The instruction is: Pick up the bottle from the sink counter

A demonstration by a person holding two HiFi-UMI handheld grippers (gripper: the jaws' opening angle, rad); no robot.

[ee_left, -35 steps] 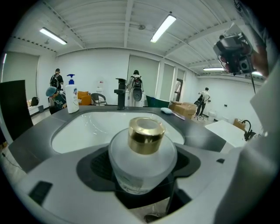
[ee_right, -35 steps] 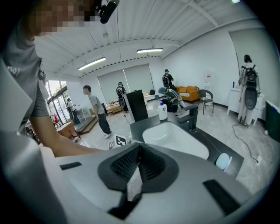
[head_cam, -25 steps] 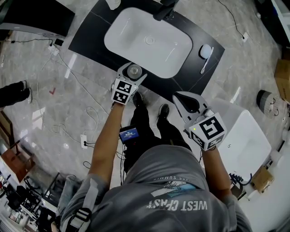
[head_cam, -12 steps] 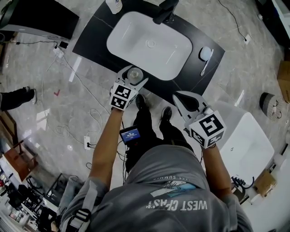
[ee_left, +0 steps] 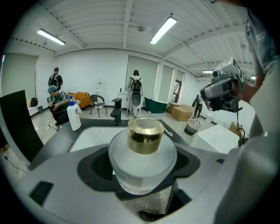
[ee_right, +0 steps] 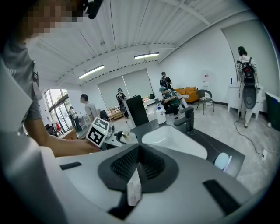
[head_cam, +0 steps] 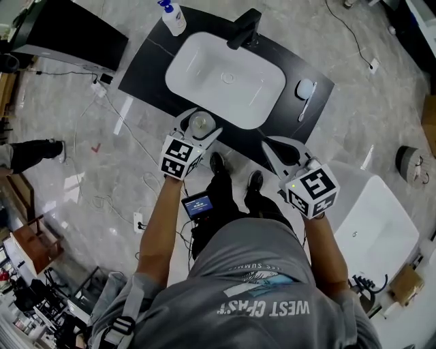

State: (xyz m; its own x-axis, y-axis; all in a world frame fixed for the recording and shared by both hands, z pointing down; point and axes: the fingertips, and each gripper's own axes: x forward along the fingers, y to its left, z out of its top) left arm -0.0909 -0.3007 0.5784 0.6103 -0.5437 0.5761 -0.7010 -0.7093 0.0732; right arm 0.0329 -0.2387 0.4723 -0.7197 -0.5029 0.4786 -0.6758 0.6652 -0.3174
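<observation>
A round frosted bottle (head_cam: 201, 125) with a gold cap (ee_left: 145, 134) sits between the jaws of my left gripper (head_cam: 201, 118), which is shut on the bottle's body (ee_left: 142, 162). I hold it in the air over the front edge of the black sink counter (head_cam: 146, 65). My right gripper (head_cam: 274, 148) hangs to the right, off the counter's front edge and over the floor. In the right gripper view its jaws (ee_right: 139, 153) are shut with nothing between them.
A white basin (head_cam: 225, 78) fills the counter's middle, with a black faucet (head_cam: 244, 28) behind it. A white pump bottle (head_cam: 173, 16) stands at the far left corner and a toothbrush (head_cam: 304, 102) lies at the right. Cables cross the floor; a white fixture (head_cam: 371, 225) stands to the right.
The left gripper keeps its hold on the bottle and has drawn back a little toward the person. The head view has shifted so more of the counter's far side shows.
</observation>
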